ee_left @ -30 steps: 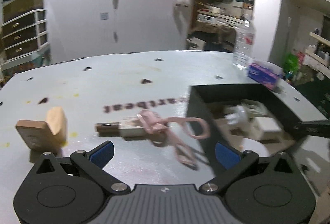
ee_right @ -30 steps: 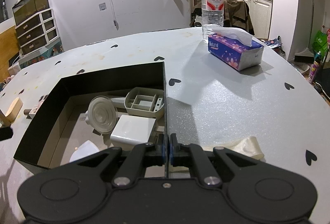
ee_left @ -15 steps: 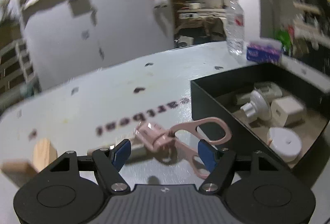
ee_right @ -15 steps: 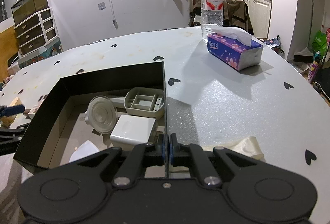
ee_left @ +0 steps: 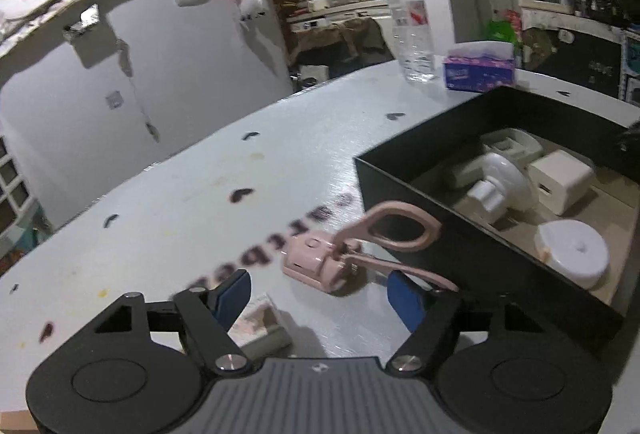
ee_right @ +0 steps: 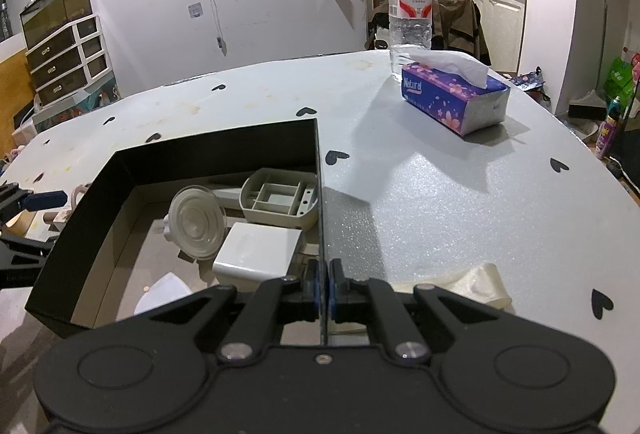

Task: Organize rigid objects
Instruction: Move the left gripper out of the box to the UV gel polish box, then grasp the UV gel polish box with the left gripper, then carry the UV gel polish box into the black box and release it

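A: Start nearest. What is the left gripper (ee_left: 318, 296) doing?

B: It sits low over the table (ee_left: 168, 218), tipped so the tabletop slants across its view. Its jaws are spread wide and hold nothing. The blue fingertips (ee_left: 236, 294) flank a gap, and the pink eyelash curler (ee_left: 360, 254) lies just beyond that gap, partly between the tips.

A: How does the curler lie?

B: Its long axis runs roughly left to right across the view. The boxy pink head points left, resting on the table; the loop handles point right, toward the black box (ee_left: 472, 262). One loop is raised and overlaps the box's near wall in the picture; the other arm runs low past the right fingertip. I cannot tell if either touches the box.

A: Anything else close by?

B: A small flat packet (ee_left: 260, 326) lies under the left finger, blurred.

A: And the right gripper (ee_right: 323, 290)?

B: It is level, reaching forward, with its jaws closed on the thin right wall of the box, pinching it near the near corner.

A: What is inside the box?

B: From the right view: a white block (ee_right: 256, 254) nearest, a round suction cup (ee_right: 196, 222) beside it, a grey sectioned tray (ee_right: 280, 200) behind, and a white round lid (ee_left: 572, 254) at the near left corner.

A: Farther out?

B: A tissue pack (ee_right: 452, 98) sits on the table well beyond the box, with a water bottle (ee_right: 410, 2) right behind it. A crumpled cream strip (ee_right: 480, 284) lies by the right gripper.
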A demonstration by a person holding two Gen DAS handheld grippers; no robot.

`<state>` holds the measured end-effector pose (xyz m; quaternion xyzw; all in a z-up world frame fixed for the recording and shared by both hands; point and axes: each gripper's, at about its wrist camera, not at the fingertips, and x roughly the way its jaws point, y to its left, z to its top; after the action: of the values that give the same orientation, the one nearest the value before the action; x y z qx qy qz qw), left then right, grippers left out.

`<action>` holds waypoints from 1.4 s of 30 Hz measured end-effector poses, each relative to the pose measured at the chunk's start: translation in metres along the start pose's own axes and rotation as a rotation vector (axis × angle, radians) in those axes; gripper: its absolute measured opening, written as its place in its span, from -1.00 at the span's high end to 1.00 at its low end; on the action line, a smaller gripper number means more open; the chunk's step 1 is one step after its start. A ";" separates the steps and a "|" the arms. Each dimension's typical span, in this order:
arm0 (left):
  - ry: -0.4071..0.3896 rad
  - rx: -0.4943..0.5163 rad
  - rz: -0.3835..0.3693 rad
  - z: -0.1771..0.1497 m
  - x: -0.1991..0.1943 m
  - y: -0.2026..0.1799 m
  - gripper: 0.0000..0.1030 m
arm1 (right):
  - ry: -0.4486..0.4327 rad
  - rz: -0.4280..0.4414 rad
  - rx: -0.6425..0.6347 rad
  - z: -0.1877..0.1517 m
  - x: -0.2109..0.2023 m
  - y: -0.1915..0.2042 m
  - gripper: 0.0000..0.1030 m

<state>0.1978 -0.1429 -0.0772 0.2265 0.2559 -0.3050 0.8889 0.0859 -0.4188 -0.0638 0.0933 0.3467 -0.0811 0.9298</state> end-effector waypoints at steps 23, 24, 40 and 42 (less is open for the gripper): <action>0.105 -0.479 0.216 -0.021 0.019 0.058 -0.73 | 0.007 -0.013 -0.003 0.002 0.001 0.003 0.89; 0.102 -0.487 0.217 -0.022 0.020 0.058 -0.73 | 0.007 -0.014 -0.003 0.002 0.001 0.003 0.89; 0.001 -0.401 0.228 -0.009 -0.012 0.045 -0.65 | 0.010 -0.013 -0.008 0.002 0.003 0.004 0.90; -0.046 -0.381 0.181 0.002 -0.032 0.039 -0.65 | 0.010 -0.013 -0.007 0.002 0.003 0.003 0.91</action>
<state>0.2021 -0.1028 -0.0470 0.0693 0.2672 -0.1750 0.9451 0.0897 -0.4164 -0.0638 0.0882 0.3523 -0.0857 0.9278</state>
